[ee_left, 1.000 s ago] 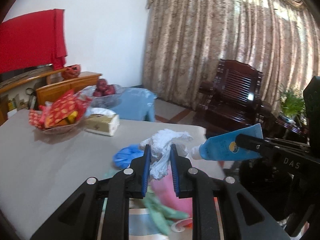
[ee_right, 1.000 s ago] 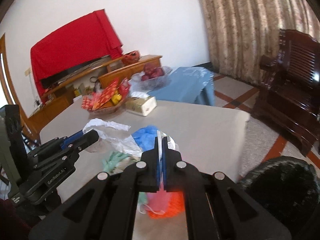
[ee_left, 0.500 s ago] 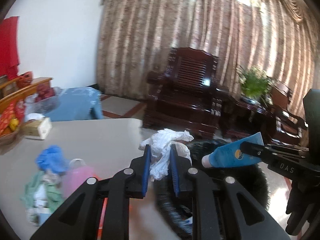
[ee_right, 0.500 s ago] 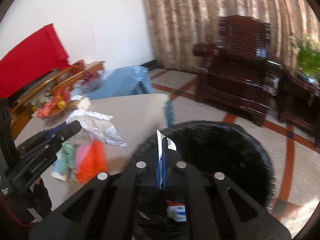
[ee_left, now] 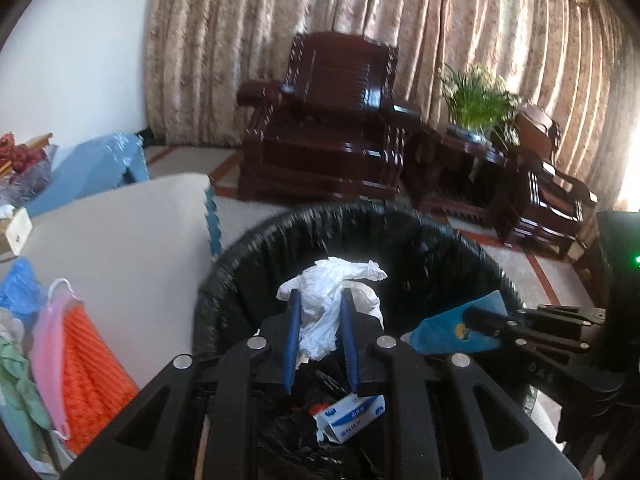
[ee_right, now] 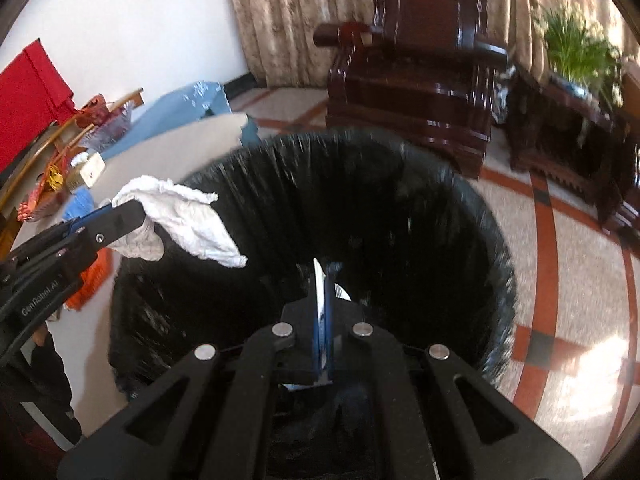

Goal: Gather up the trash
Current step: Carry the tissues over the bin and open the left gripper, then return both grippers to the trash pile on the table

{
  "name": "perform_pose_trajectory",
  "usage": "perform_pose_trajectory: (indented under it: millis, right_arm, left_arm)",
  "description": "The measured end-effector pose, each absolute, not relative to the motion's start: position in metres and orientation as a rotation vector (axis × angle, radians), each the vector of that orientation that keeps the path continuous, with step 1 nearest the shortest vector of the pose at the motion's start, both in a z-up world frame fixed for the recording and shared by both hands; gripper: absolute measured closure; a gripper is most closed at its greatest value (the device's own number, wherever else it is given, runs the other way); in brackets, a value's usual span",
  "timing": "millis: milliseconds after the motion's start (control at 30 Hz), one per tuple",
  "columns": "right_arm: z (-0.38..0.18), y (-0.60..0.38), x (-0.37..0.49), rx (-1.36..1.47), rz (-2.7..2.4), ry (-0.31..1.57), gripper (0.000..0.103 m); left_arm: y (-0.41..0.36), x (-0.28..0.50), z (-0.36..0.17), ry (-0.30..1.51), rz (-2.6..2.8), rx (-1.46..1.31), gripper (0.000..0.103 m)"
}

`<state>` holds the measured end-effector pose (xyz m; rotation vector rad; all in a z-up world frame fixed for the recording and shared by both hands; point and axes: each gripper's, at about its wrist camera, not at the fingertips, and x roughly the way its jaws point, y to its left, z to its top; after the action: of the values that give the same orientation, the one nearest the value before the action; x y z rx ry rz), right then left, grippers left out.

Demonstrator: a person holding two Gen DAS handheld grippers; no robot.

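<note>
A bin with a black liner (ee_left: 400,220) fills the middle of both views. My left gripper (ee_left: 320,296) hangs over its near rim with a crumpled white tissue (ee_left: 332,280) between its blue pads. Its jaws are opening, and the tissue still hangs between them. In the right wrist view the left gripper (ee_right: 128,212) and the tissue (ee_right: 188,220) are at the bin's (ee_right: 360,148) left rim. My right gripper (ee_right: 323,292) is shut on a flat blue tube (ee_right: 318,280) above the bin's mouth. The left wrist view shows that tube (ee_left: 452,330) side on. A blue and white box (ee_left: 352,412) lies inside the bin.
The table (ee_left: 120,248) stands left of the bin, with a pink face mask (ee_left: 52,340), an orange net (ee_left: 92,372), a green cloth (ee_left: 16,380) and a blue glove (ee_left: 16,284). A dark wooden armchair (ee_left: 328,120) and a potted plant (ee_left: 476,96) stand behind the bin.
Both grippers have swung from above the table to above the black bin and sunk toward it. Each still carries its item, and both views now tilt down into the bin.
</note>
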<state>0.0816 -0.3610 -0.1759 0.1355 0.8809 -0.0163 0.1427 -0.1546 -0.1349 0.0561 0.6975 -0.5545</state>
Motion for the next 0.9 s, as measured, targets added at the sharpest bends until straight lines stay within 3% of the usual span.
perform_pose_trajectory:
  millis: [67,167,300,400,467,533,667,900]
  right_arm:
    - [-0.182,-0.358,0.081,0.136,-0.020,0.901,0.101]
    - [-0.185,-0.356,0.085,0.120,-0.034,0.924,0.097]
    - [-0.181,-0.355,0.087,0.121,-0.048,0.925,0.091]
    - [-0.170,-0.352,0.087,0.125,-0.052,0.907,0.069]
    - [-0.158,-0.346,0.086,0.118,-0.059,0.871,0.035]
    - [-0.145,-0.339,0.084,0.116,-0.059,0.817,0.014]
    - [-0.119,-0.318,0.085,0.112,-0.032,0.729,0.006]
    - [-0.089,-0.259,0.092,0.078,0.045,0.613,0.005]
  left_arm:
    - [-0.156,0.143,-0.139,0.712,-0.558,0.056,0.069]
    - [-0.153,0.142,-0.142,0.719,-0.564,0.050,0.057]
    - [-0.142,0.142,-0.139,0.718,-0.552,0.027,0.049]
    - [-0.131,0.139,-0.131,0.699,-0.523,0.017,0.036]
    - [-0.124,0.135,-0.124,0.675,-0.505,0.016,0.028]
    - [-0.113,0.130,-0.114,0.644,-0.484,0.023,0.022]
    - [-0.083,0.122,-0.097,0.589,-0.425,0.026,0.018]
    - [-0.012,0.109,-0.079,0.522,-0.272,0.017,0.014]
